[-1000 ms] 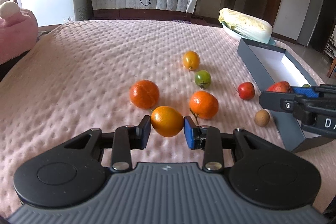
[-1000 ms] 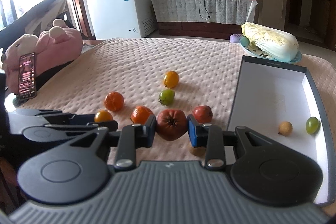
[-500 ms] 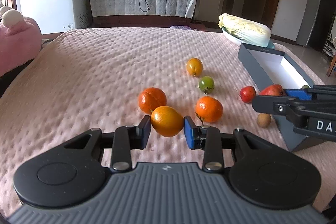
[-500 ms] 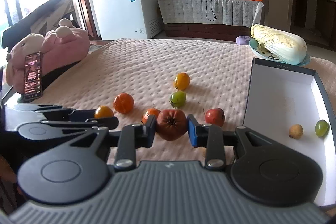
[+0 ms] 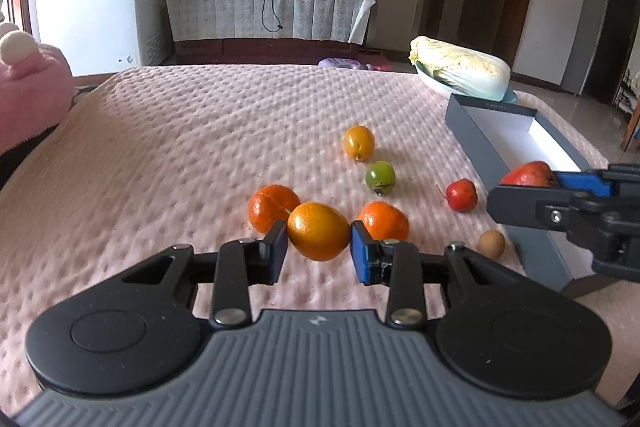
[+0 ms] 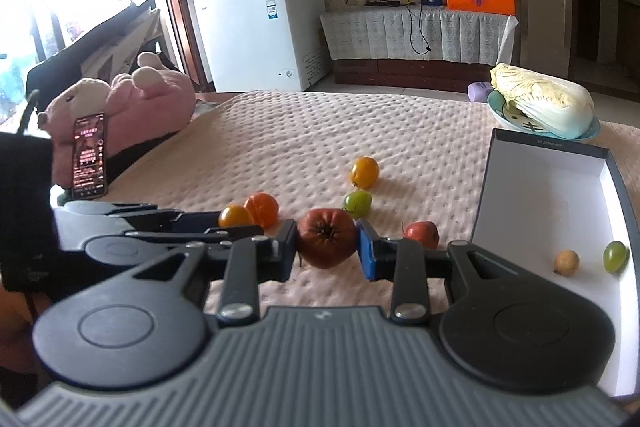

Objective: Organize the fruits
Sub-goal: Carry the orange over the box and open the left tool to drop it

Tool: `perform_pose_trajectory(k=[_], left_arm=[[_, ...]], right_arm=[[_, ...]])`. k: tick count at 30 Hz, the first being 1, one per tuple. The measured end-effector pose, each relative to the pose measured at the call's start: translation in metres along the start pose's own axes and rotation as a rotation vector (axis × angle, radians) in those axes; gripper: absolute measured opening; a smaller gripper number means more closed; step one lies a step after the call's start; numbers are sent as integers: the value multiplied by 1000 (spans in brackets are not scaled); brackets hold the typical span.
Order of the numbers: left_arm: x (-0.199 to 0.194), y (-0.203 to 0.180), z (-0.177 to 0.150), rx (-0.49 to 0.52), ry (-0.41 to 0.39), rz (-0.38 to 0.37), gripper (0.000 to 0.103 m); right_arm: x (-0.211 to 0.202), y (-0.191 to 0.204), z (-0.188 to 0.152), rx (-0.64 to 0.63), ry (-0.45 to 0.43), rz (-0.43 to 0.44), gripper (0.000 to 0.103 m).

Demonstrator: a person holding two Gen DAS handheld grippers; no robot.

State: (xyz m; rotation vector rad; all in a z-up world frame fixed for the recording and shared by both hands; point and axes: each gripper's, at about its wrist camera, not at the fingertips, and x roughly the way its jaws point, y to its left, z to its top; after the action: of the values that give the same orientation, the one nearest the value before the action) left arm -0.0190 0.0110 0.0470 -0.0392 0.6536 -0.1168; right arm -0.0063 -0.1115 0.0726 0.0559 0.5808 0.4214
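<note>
Orange-skinned and smooth, a small citrus (image 5: 318, 235) sits clamped in the left gripper (image 5: 319, 253) at lower centre, above the pink quilted surface (image 5: 180, 147). The right gripper (image 6: 327, 250) pinches a soft, bruisable red fruit (image 6: 327, 243) across its middle, left of the white-lined box (image 6: 560, 203).

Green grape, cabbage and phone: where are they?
green grape (image 6: 615, 256), right wrist view, middle of its skin.
cabbage (image 6: 548, 99), right wrist view, its pale leafy side.
phone (image 6: 90, 157), right wrist view, its lit screen.

Left tongs (image 5: 319, 251) clamped, tilted down; right tongs (image 6: 327, 249) clamped, alongside.
</note>
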Motion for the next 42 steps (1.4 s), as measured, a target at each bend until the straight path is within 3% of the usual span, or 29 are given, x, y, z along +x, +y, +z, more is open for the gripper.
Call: perform_pose_trajectory(k=[14, 20, 32, 39, 42], left_arm=[[2, -27, 2, 17, -18, -38, 39], [-3, -50, 5, 44, -65, -81, 39], [0, -120, 29, 128, -112, -209, 39], [22, -180, 65, 189, -130, -278, 39], [42, -202, 74, 195, -103, -287, 39]], right_arm=[[-19, -19, -1, 23, -23, -16, 35], [-35, -36, 0, 47, -44, -49, 35], [-58, -95, -15, 146, -1, -233, 35], [-52, -107, -21, 171, 52, -262, 35], [-48, -110, -23, 172, 75, -268, 35]])
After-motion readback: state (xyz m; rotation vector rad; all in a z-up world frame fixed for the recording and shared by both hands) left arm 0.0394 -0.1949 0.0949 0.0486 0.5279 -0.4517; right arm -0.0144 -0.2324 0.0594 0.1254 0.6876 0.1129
